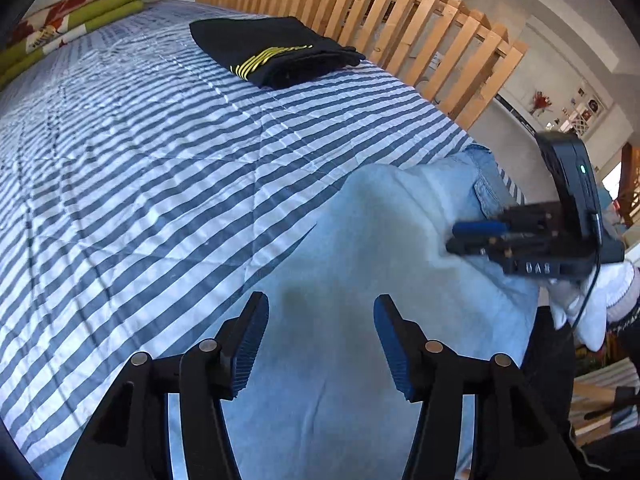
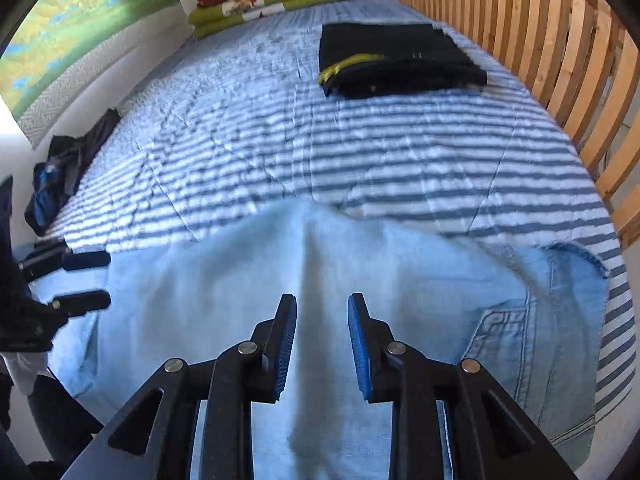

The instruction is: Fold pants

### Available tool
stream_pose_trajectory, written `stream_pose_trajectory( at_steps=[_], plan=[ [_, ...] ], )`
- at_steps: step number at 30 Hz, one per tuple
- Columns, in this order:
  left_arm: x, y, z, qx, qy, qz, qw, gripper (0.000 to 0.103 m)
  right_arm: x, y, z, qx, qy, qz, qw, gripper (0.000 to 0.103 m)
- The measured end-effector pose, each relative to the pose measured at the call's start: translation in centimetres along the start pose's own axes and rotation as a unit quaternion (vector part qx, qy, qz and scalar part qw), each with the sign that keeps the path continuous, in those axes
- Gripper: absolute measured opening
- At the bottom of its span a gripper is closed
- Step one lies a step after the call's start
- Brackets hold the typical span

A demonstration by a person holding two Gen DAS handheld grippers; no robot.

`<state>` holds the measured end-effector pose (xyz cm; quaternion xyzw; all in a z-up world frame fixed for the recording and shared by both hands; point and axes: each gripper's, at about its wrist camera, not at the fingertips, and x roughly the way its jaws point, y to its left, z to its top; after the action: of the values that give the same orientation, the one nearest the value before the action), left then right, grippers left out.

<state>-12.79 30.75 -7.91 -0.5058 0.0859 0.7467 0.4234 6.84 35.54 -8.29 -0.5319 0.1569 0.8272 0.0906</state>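
Light blue jeans (image 1: 360,280) (image 2: 240,280) lie bunched at the near edge of the striped bed cover (image 1: 160,160) (image 2: 360,152), with a back pocket (image 2: 500,320) showing on the right. My left gripper (image 1: 320,308) hovers open over the pale denim, with nothing between its fingers. It appears at the left edge of the right wrist view (image 2: 96,280) with its fingers apart. My right gripper (image 2: 322,304) is open with a narrower gap, above a raised crease in the jeans. In the left wrist view the right gripper (image 1: 460,236) reaches in from the right over the cloth.
Folded black pants with yellow stripes (image 1: 272,52) (image 2: 396,60) rest at the far side of the bed. Folded green and red blankets (image 1: 72,16) (image 2: 264,0) lie at the head. A wooden slat rail (image 1: 400,20) (image 2: 540,40) runs along the right. Dark clothes (image 2: 68,168) are heaped at the left.
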Motion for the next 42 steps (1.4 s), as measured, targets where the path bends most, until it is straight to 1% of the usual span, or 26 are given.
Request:
stream_pose_trajectory(
  at_steps=[2, 3, 4, 5, 7, 8, 10, 12, 13, 15, 17, 21, 22, 24, 25, 26, 27, 28, 30, 33, 34, 35, 36, 38, 41, 42],
  plan=[
    [2.2, 0.5, 0.9, -0.008, 0.007, -0.008, 0.9999, 0.057, 1.5, -1.0, -1.3, -0.004, 0.037, -0.007, 0.999, 0.023],
    [3.0, 0.5, 1.0, -0.013, 0.009, -0.019, 0.9997, 0.056, 1.6, -1.3, -1.9, -0.014, 0.045, -0.007, 0.999, 0.022],
    [3.4, 0.5, 1.1, -0.010, 0.008, -0.032, 0.9994, 0.042, 1.0, -1.3, -2.4, -0.024, 0.043, -0.004, 0.999, 0.021],
    [3.7, 0.2, 1.0, 0.000, 0.002, -0.034, 0.9994, 0.025, 0.7, -1.4, -2.3, -0.026, 0.055, -0.006, 0.998, 0.021],
    [3.7, -0.8, 0.3, 0.023, -0.011, -0.034, 0.9991, 0.014, -0.2, -1.9, -1.6, -0.011, 0.063, 0.003, 0.998, 0.024],
    [3.4, -1.3, -0.1, 0.033, -0.021, -0.035, 0.9986, 0.008, -0.8, -2.1, -1.0, -0.005, 0.054, 0.003, 0.999, 0.024],
    [2.5, -2.1, -0.7, 0.048, -0.044, -0.048, 0.9967, 0.003, -2.5, -2.1, 0.8, -0.003, 0.014, -0.005, 1.000, 0.025],
    [1.6, -2.9, -1.3, 0.062, -0.068, -0.082, 0.9924, 0.003, -3.8, -1.8, 2.9, -0.002, -0.034, -0.014, 0.999, 0.036],
    [1.4, -3.3, -1.4, 0.072, -0.070, -0.097, 0.9902, 0.003, -3.9, -1.5, 4.1, -0.001, -0.043, -0.015, 0.999, 0.038],
    [1.2, -4.4, -1.9, 0.089, -0.062, -0.086, 0.9903, 0.003, -2.9, -0.5, 6.7, 0.000, -0.026, -0.005, 1.000, 0.039],
    [1.5, -4.4, -1.8, 0.086, -0.051, -0.093, 0.9906, 0.003, -1.0, 1.2, 8.7, -0.016, 0.005, 0.002, 1.000, 0.039],
    [1.2, -3.0, -1.3, 0.068, -0.038, -0.066, 0.9948, 0.005, 3.9, 4.3, 11.2, -0.092, 0.051, -0.038, 0.994, 0.043],
    [1.1, -2.4, -1.1, 0.062, -0.032, -0.063, 0.9956, 0.008, 5.1, 4.3, 11.4, -0.093, 0.069, -0.039, 0.993, 0.043],
    [0.9, -1.7, -0.5, 0.064, -0.025, -0.045, 0.9966, 0.023, 6.7, 3.7, 11.0, -0.078, 0.101, -0.020, 0.992, 0.043],
    [0.9, -1.5, -0.1, 0.066, -0.022, -0.036, 0.9969, 0.043, 6.8, 3.5, 10.7, -0.074, 0.104, -0.010, 0.992, 0.039],
    [1.0, -1.3, 0.4, 0.064, -0.020, -0.033, 0.9972, 0.062, 6.5, 3.4, 10.2, -0.076, 0.098, 0.002, 0.992, 0.016],
    [1.0, -1.0, 0.9, 0.060, -0.022, -0.034, 0.9974, 0.066, 5.9, 3.5, 9.7, -0.081, 0.089, 0.013, 0.993, 0.009],
    [1.1, -0.9, 1.4, 0.060, -0.025, -0.034, 0.9973, 0.069, 4.8, 3.7, 8.9, -0.091, 0.068, 0.013, 0.993, 0.008],
    [1.6, -0.8, 2.3, 0.058, -0.025, -0.025, 0.9977, 0.069, 3.0, 4.4, 7.2, -0.123, 0.049, 0.011, 0.991, 0.006],
    [2.6, -1.1, 2.8, 0.059, -0.013, -0.056, 0.9966, 0.068, 0.4, 4.5, 4.6, -0.138, 0.015, 0.013, 0.990, 0.005],
    [2.8, -1.4, 2.6, 0.064, -0.004, -0.068, 0.9957, 0.065, -0.2, 4.6, 4.0, -0.139, 0.008, 0.007, 0.990, 0.005],
    [2.9, -1.9, 2.4, 0.070, 0.001, -0.078, 0.9944, 0.054, -0.9, 4.6, 3.3, -0.144, -0.005, 0.004, 0.990, 0.005],
    [2.9, -2.4, 2.0, 0.079, 0.003, -0.081, 0.9935, 0.048, -1.5, 4.6, 2.6, -0.147, -0.016, 0.006, 0.989, 0.005],
    [2.6, -3.7, 1.1, 0.104, 0.008, -0.081, 0.9912, 0.033, -2.0, 4.5, 1.6, -0.151, -0.029, 0.011, 0.988, 0.005],
    [2.0, -5.4, -0.5, 0.139, 0.002, -0.058, 0.9885, 0.019, -1.6, 4.0, 0.9, -0.141, -0.013, 0.015, 0.990, 0.005],
    [1.8, -5.7, -0.9, 0.145, -0.001, -0.051, 0.9882, 0.018, -1.6, 4.0, 0.7, -0.138, -0.012, 0.014, 0.990, 0.005]
  ],
)
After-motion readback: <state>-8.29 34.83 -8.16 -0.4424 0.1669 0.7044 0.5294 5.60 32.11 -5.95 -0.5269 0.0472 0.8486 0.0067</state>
